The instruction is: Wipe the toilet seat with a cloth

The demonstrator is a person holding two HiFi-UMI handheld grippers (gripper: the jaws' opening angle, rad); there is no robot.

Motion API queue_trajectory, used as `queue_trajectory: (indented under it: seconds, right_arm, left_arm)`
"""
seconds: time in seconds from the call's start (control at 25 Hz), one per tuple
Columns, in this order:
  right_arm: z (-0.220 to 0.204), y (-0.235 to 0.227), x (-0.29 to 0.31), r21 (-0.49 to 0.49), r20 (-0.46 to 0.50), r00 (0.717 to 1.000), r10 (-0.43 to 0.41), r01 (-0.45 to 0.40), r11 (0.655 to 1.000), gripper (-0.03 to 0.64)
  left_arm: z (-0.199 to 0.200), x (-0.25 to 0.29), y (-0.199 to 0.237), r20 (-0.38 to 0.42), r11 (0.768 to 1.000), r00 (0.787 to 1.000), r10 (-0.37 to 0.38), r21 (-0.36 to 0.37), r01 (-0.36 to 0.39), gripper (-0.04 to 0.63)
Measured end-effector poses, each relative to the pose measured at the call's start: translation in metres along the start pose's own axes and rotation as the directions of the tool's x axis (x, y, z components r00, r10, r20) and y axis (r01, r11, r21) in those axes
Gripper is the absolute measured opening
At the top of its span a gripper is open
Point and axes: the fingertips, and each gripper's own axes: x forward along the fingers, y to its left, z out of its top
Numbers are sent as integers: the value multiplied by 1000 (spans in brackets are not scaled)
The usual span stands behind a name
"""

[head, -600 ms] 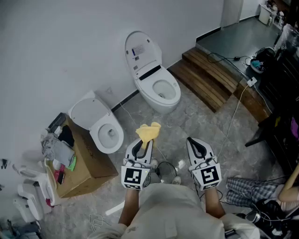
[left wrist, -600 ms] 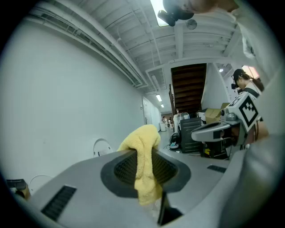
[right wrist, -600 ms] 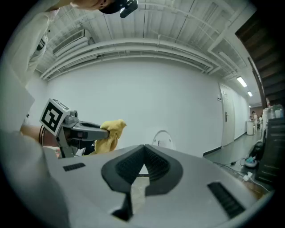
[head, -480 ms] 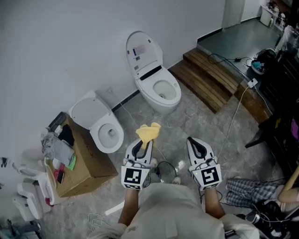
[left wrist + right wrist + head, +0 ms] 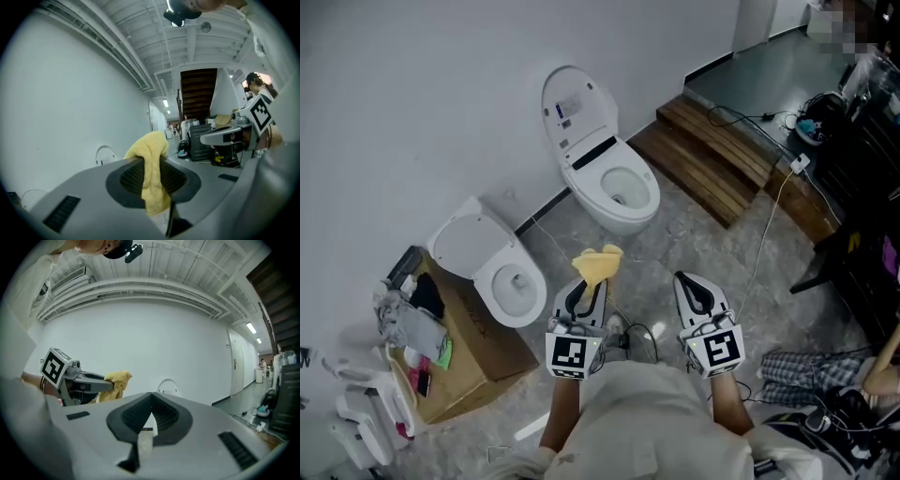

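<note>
My left gripper (image 5: 590, 283) is pinching the yellow cloth (image 5: 598, 263), which bunches out past its tips; my right gripper (image 5: 690, 284) is pressed together on nothing. The toilet seat (image 5: 653, 187) lies above the cloth in the upper middle of the frame, well apart, its long axis running from the raised lid down-right toward me. The left gripper looks nearer. Bare floor lies between; a second toilet (image 5: 511, 281) stands at left, wooden steps (image 5: 722, 159) at right.
</note>
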Motion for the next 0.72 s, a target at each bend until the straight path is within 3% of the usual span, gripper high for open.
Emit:
queue_trajectory:
  seconds: [0.36,0.72]
  right_arm:
    - [5,13,96,-10,-22,998,-54,54,999,8]
    - [-3,12,155,-3,-68,995,-80,80,997,8]
  left_arm:
    - [-3,51,87,-3,996,996,-84,-10,84,83]
    - [-20,94,130,-26,990,990,-138,-38,137,83]
